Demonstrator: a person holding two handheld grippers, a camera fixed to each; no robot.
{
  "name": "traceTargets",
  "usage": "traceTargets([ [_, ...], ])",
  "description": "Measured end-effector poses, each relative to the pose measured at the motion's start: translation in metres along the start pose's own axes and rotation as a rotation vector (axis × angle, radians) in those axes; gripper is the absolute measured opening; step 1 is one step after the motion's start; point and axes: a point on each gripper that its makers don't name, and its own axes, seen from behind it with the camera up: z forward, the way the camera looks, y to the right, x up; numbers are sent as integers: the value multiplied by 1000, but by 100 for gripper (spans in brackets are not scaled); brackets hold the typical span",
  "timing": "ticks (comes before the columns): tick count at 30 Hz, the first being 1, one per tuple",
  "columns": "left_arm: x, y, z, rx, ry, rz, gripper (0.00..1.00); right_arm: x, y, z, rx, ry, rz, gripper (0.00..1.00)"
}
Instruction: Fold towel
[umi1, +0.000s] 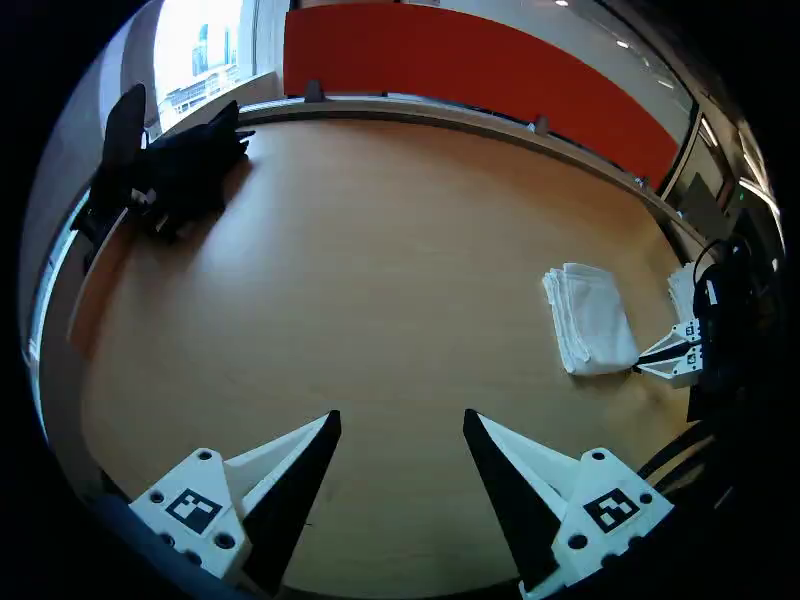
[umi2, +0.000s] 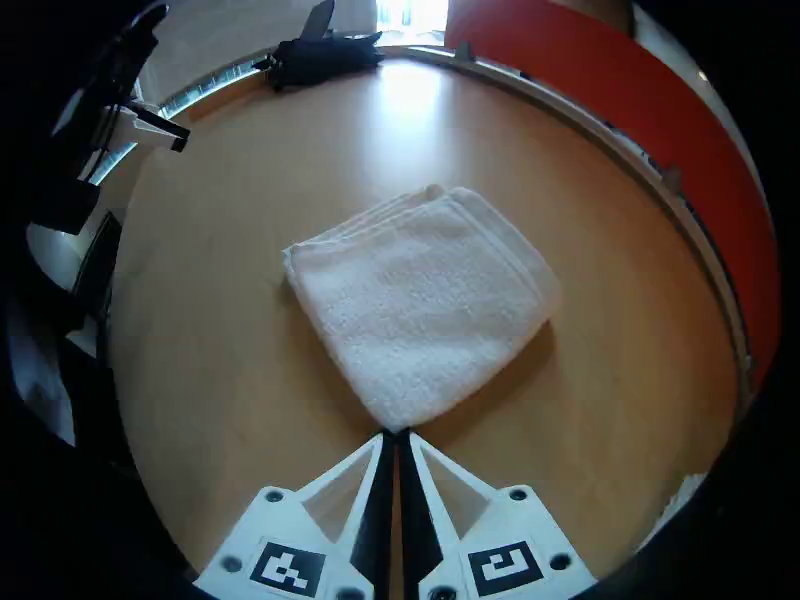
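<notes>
Towel lies folded square on the worktop, folding seemingly finished: right claw closed at its near corner, pinch unclear, left claw wide open, empty; next likely a clean release or 1 final fold.

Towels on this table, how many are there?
1 for sure: a folded white towel just ahead of the right gripper. A white bit behind that gripper may be a second, mostly hidden.
</notes>
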Motion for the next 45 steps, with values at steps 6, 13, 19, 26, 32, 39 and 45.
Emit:
traceTargets([
  [6,-2,-1,1,-2,-2,-2,91,10,2,-5,-6,19,2,4],
  [13,-6,2,1,-7,-2,5,91,24,6,-16,-21,40,-19,4],
  [19,-4,3,1,-16,7,8,91,45,11,-30,-38,67,-48,4],
  [26,0,7,-2,-34,30,5,91,78,20,-50,-65,103,-96,4],
  [32,3,8,-3,-47,45,6,91,111,29,-66,-92,146,-124,4],
  [39,6,8,-7,-54,60,14,91,146,42,-86,-123,192,-159,4],
  [45,12,7,-10,-59,73,19,91,176,57,-109,-160,242,-172,4],
])
